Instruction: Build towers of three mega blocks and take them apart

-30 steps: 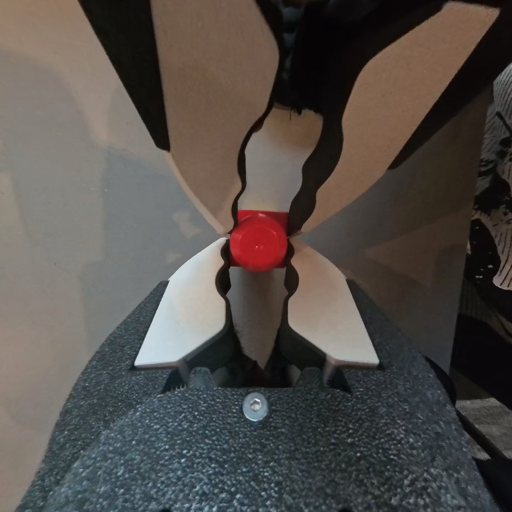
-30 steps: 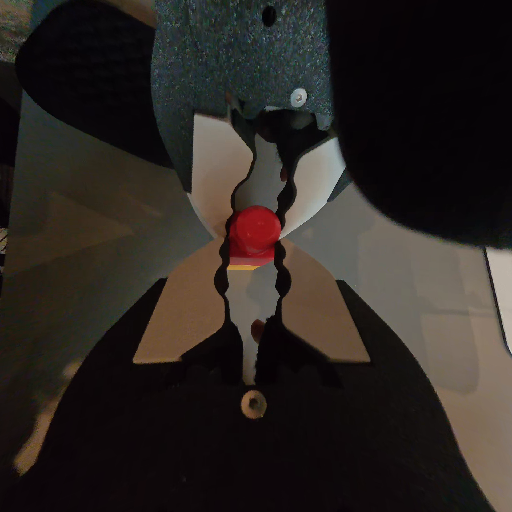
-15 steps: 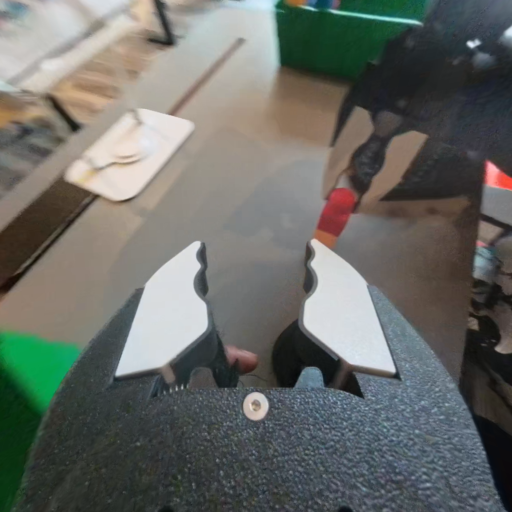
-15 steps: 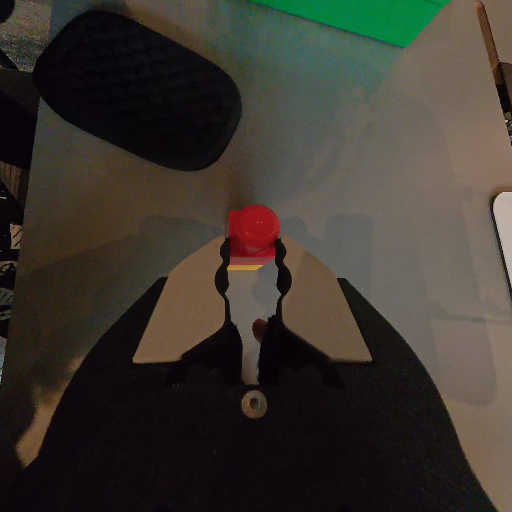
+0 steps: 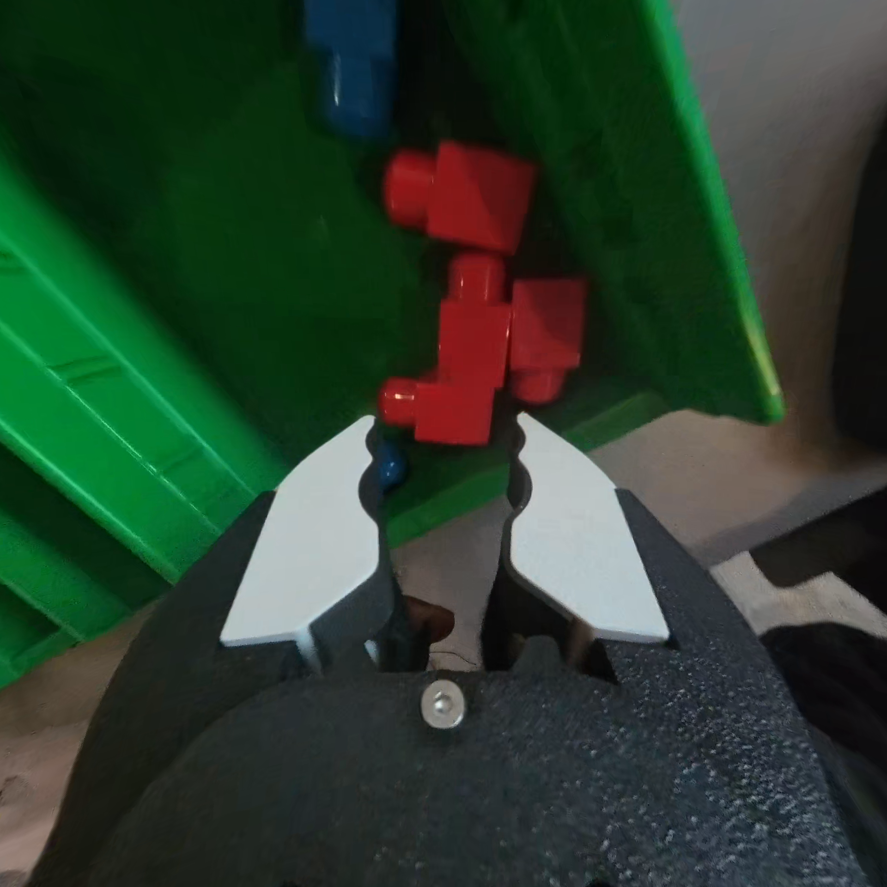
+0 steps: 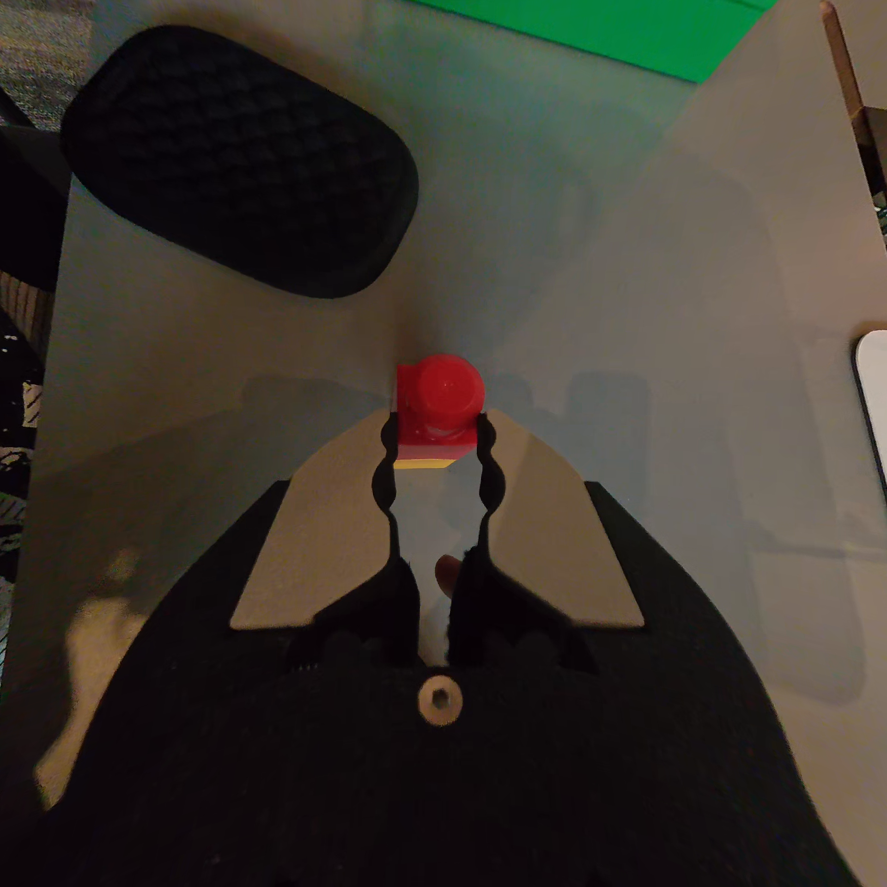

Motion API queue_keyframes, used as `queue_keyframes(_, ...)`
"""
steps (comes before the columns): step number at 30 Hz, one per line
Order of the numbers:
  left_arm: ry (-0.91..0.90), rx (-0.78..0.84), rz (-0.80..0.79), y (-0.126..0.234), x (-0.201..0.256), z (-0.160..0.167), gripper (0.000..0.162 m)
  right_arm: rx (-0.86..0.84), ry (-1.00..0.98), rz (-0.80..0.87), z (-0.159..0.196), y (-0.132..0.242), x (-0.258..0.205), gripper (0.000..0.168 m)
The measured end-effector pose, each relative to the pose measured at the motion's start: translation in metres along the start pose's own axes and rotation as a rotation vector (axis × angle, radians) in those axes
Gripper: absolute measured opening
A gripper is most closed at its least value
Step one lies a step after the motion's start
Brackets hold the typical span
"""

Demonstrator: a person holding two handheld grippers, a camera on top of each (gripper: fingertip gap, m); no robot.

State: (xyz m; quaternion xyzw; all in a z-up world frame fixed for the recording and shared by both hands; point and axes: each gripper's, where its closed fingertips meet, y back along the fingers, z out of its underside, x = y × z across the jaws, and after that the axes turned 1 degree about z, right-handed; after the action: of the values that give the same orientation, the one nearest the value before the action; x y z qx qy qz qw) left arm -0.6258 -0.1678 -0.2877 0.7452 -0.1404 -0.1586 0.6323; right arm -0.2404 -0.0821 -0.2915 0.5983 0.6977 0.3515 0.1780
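Note:
In the left wrist view my left gripper (image 5: 446, 421) is open and empty, pointing into a green bin (image 5: 144, 384). Several loose red blocks (image 5: 461, 197) lie in the bin. The nearest red block (image 5: 453, 413) sits just past my fingertips, and I cannot tell whether the jaws are around it. A blue block (image 5: 355, 62) lies farther in, and another blue one (image 5: 391, 468) peeks beside the left finger. In the right wrist view my right gripper (image 6: 437, 422) is shut on a red block (image 6: 439, 398) stacked on a yellow block (image 6: 422, 463), over the grey table (image 6: 624, 288).
A black oval cushion (image 6: 240, 158) lies at the table's far left. The green bin's edge (image 6: 600, 33) shows at the far side. A white flat object (image 6: 873, 408) lies at the right edge. Dark fabric lies to the right of the bin (image 5: 840, 552). One gripper's finger ends stand about 40 cm off the other's. From my right tips it is roughly 30 cm to the white flat object (image 6: 873, 408); from my left, 50 cm.
My left gripper let go of the red block, opened and swung away to the green bin. My right gripper has kept its grip on the red and yellow stack and stayed almost still.

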Motion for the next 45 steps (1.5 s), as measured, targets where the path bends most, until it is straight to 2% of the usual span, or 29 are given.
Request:
queue_keyframes(4,-0.048,-0.090,0.081,-0.008,-0.001,0.020,0.054,-0.004,0.001,0.001,0.000,0.000,0.000,0.032)
queue_keyframes(12,-0.088,-0.109,0.072,-0.034,-0.014,0.025,0.085,-0.009,0.001,-0.001,0.000,0.000,0.000,0.032)
queue_keyframes(16,-0.056,-0.142,0.100,-0.049,-0.015,0.029,0.085,-0.019,0.007,-0.003,0.000,0.000,-0.001,0.032)
queue_keyframes(19,-0.069,-0.160,0.140,-0.060,-0.009,0.030,0.069,-0.027,0.013,-0.006,0.001,0.001,-0.001,0.032)
queue_keyframes(25,-0.084,-0.108,0.124,-0.057,-0.013,0.028,0.068,-0.047,0.022,-0.026,0.002,0.003,-0.003,0.031)
queue_keyframes(29,-0.064,0.089,-0.014,-0.030,-0.032,0.003,0.068,-0.053,0.014,-0.037,0.002,0.003,-0.003,0.031)
queue_keyframes(32,-0.097,0.314,-0.180,0.006,-0.040,-0.032,0.068,-0.058,0.003,-0.041,0.002,0.002,-0.003,0.031)
queue_keyframes(36,-0.180,0.597,-0.393,0.059,-0.024,-0.083,0.068,-0.077,0.007,-0.044,0.002,0.003,-0.003,0.032)
queue_keyframes(38,-0.240,0.759,-0.478,0.086,-0.004,-0.111,0.068,-0.090,0.012,-0.044,0.002,0.002,-0.003,0.032)
queue_keyframes(41,-0.360,0.999,-0.496,0.116,0.050,-0.151,0.067,-0.100,-0.005,-0.045,0.002,0.002,-0.002,0.032)
queue_keyframes(45,-0.535,1.167,-0.512,0.125,0.121,-0.188,0.067,-0.091,-0.054,-0.046,0.000,0.008,0.000,0.032)
